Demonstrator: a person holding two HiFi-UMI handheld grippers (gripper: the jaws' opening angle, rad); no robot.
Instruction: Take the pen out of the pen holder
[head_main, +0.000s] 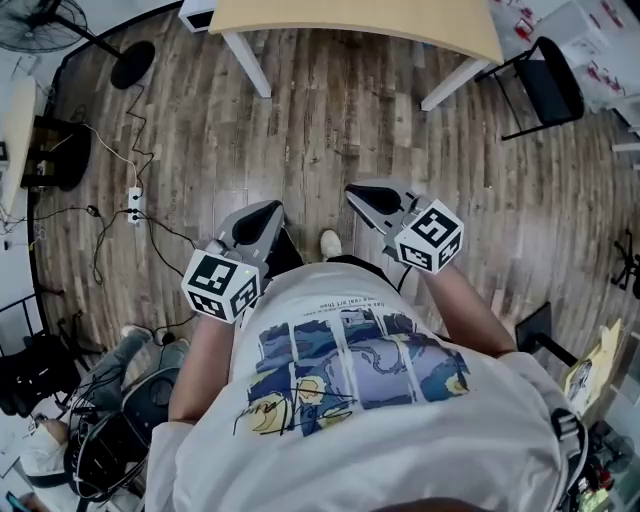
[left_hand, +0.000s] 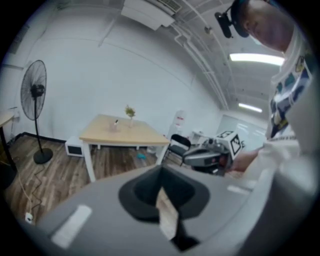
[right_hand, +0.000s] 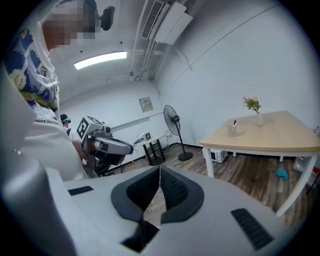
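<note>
1. The person stands on the wooden floor with a gripper in each hand, both held at waist height and tipped slightly downward.
2. The left gripper has its dark pads brought together at the tips, with nothing between them; only a sliver of floor shows through the gap lower down.
3. The right gripper is closed as well, its ribbed pads meeting at the tips and holding nothing.
4. The two grippers sit side by side and apart, each one visible off to the side in the other's view.
5. The table stands well ahead of both grippers, out of reach, a little to the left of the left gripper's line and to the right of the right gripper's line.
6. The pen holder stands upright on that tabletop, far ahead of the jaws, and the pen pokes up out of it.
7. A small vase with flowers stands just beside the pen holder on the same table.
8. A pedestal fan stands farther off, across the room, and a black chair is near the table's far corner on the right gripper's side
</note>
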